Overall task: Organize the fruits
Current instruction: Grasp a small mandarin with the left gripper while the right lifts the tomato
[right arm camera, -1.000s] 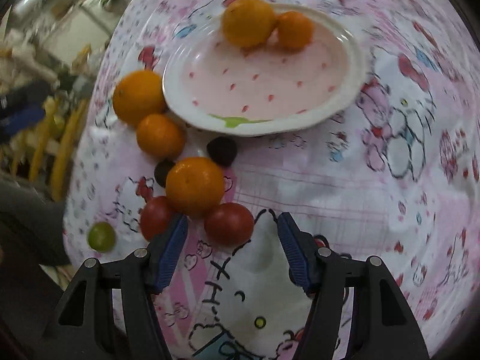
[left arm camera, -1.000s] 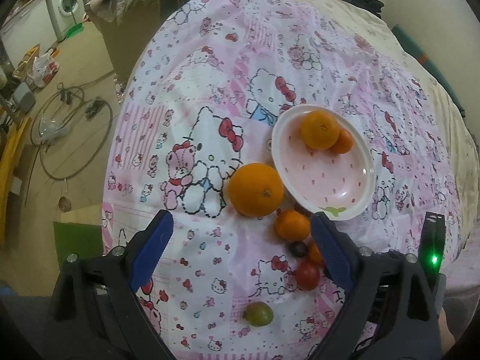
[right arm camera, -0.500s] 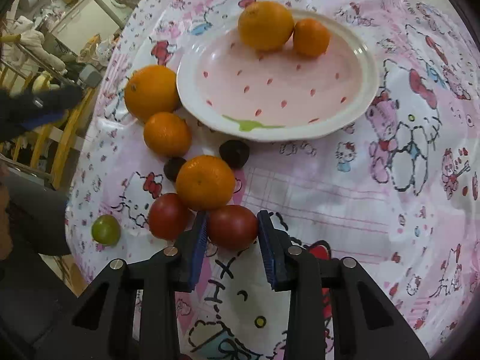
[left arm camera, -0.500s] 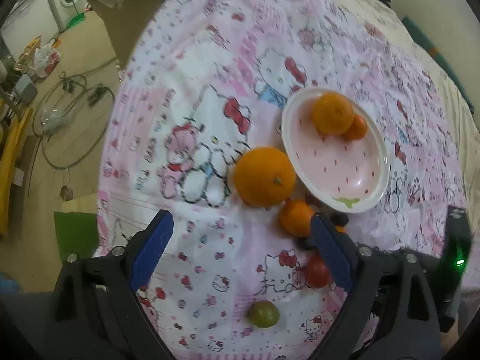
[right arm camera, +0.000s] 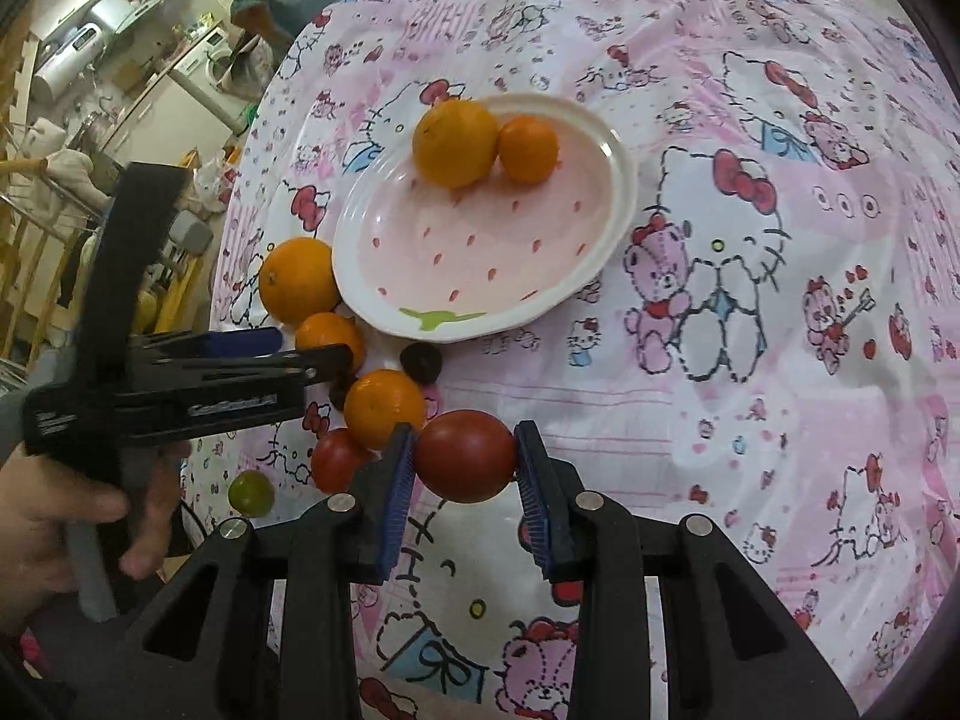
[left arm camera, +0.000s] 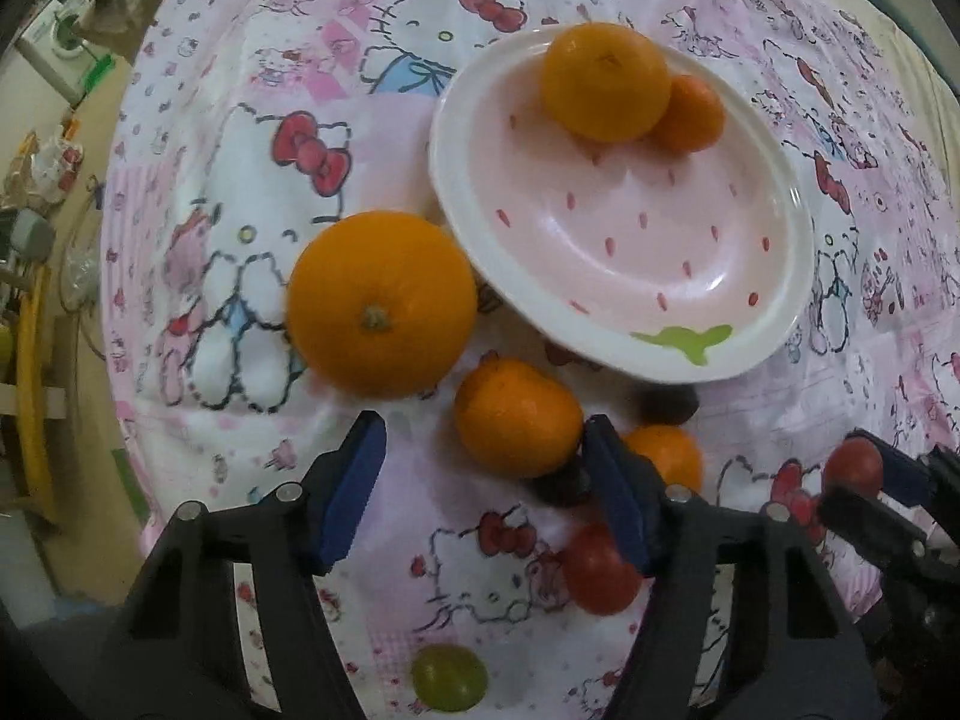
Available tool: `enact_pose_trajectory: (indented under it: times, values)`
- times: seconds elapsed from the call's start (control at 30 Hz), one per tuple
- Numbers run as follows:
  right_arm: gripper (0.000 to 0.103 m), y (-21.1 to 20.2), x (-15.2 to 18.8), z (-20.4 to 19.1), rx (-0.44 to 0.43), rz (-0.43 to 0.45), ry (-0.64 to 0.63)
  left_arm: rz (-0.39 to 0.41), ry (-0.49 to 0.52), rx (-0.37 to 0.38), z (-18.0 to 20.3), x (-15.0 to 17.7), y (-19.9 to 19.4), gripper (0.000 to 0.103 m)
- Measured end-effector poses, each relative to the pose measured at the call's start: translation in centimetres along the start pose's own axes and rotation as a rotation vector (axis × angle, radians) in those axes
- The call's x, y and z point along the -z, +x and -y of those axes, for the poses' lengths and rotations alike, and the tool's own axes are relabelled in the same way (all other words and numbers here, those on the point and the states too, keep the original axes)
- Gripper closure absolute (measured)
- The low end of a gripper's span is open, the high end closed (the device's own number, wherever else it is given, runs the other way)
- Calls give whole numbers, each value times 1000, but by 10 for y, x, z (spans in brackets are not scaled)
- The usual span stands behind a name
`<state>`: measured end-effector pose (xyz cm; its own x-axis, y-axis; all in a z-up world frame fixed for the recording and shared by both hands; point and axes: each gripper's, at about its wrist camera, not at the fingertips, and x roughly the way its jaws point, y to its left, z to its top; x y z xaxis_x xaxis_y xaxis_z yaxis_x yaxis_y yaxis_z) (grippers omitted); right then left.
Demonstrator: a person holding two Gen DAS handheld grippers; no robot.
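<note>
A white and pink plate [left arm camera: 618,354] [right arm camera: 618,162] holds two oranges [left arm camera: 603,81] [right arm camera: 456,144]. My right gripper [right arm camera: 465,462] is shut on a red tomato [right arm camera: 465,456] and holds it just above the cloth; it also shows in the left wrist view [left arm camera: 852,468]. My left gripper [left arm camera: 480,468] is open, its jaws either side of a small mandarin [left arm camera: 516,414] [right arm camera: 327,336]. A big orange [left arm camera: 381,303] [right arm camera: 297,279] lies left of the plate. Another mandarin [right arm camera: 384,408], a second tomato [left arm camera: 597,570] [right arm camera: 336,459], dark plums [right arm camera: 420,360] and a green grape [left arm camera: 447,684] [right arm camera: 251,492] lie near.
The fruit lies on a pink Hello Kitty cloth [right arm camera: 750,360] over a table. The cloth's left edge [left arm camera: 120,300] drops to the floor, with a washing machine [left arm camera: 60,42] and clutter beyond.
My right gripper has lifted the red tomato off the cloth. My left gripper has moved forward and down, and its open jaws now flank the small mandarin.
</note>
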<state>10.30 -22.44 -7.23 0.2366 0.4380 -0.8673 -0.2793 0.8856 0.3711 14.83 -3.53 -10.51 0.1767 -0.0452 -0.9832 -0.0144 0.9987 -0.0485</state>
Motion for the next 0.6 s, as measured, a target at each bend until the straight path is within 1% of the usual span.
enact_pose_trajectory:
  times: [0.03,0.07,0.1,0.2,0.47,0.53,0.6]
  values:
    - [68,-1,-1,1,0,3,5,2,-1,16,1,-1,0,55]
    - [68,-3,0,3,-1,6,11,4,7,34,4,-1,0,61]
    - [68,-5,-1,5,-3,10,18,1,15,37,7,-1,0,64]
    - [68,-7,-5,4,-8,20,30,5,40,15,12,3,0,65]
    - [68,-11,-7,-1,-15,34,18,16,20,38,8,14,-17,66]
    - [68,-9,-8,-1,-10,27,16,38,38,37,8,20,-26,66]
    - [68,-10,-11,-1,-10,31,14,80,75,4,9,26,-36,66]
